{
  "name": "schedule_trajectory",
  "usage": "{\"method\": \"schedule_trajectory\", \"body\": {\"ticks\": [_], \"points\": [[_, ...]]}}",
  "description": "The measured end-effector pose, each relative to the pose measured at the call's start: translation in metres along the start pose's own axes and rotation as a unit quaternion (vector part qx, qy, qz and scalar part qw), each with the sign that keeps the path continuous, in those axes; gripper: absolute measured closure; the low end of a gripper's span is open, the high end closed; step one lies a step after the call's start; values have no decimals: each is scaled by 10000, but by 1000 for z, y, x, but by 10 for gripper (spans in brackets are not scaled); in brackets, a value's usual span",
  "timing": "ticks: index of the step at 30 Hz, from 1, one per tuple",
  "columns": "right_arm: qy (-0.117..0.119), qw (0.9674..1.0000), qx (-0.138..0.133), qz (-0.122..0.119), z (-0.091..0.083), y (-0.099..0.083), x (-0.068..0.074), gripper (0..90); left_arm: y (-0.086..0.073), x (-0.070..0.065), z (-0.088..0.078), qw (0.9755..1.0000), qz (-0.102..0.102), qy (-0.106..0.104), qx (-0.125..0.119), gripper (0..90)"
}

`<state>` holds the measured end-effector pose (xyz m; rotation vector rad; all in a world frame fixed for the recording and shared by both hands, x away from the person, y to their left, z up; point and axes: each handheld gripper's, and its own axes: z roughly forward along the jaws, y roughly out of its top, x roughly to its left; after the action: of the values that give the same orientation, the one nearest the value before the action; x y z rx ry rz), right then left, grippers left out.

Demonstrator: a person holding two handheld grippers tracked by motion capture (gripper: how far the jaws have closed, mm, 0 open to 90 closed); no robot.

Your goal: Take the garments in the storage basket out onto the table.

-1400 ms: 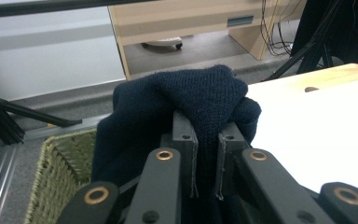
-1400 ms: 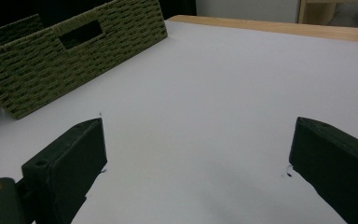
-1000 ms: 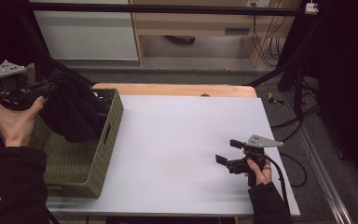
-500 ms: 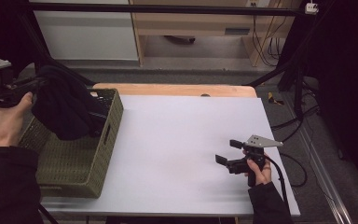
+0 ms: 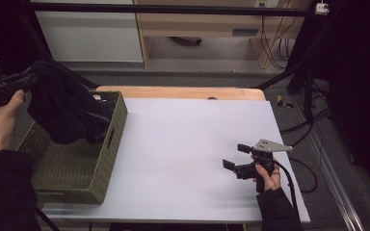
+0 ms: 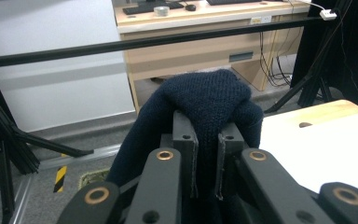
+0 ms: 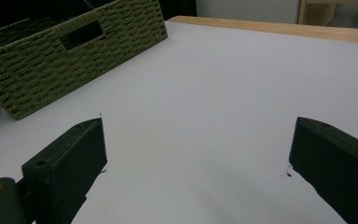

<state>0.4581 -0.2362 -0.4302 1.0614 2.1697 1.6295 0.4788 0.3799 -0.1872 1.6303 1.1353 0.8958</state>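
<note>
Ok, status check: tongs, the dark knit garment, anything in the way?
Left tongs shut on dark knit garment, which hangs over the woven basket. Right tongs open, low over the white table. Nothing in the way.

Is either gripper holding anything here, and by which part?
The left gripper pinches a bunched fold of the dark navy knitted garment; the right gripper holds nothing.

Black grippers w/ brass screws (grey top plates), black sleeves.
</note>
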Motion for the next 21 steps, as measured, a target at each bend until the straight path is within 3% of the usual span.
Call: {"method": "schedule_trajectory", "body": {"ticks": [16,21], "points": [[0,10000,1,0,0,0,0,39,16,-6,-12,9998,56,-83,-153,820],[-1,10000,-5,2,0,0,0,39,24,-11,-17,9994,39,-174,-298,820]]}}
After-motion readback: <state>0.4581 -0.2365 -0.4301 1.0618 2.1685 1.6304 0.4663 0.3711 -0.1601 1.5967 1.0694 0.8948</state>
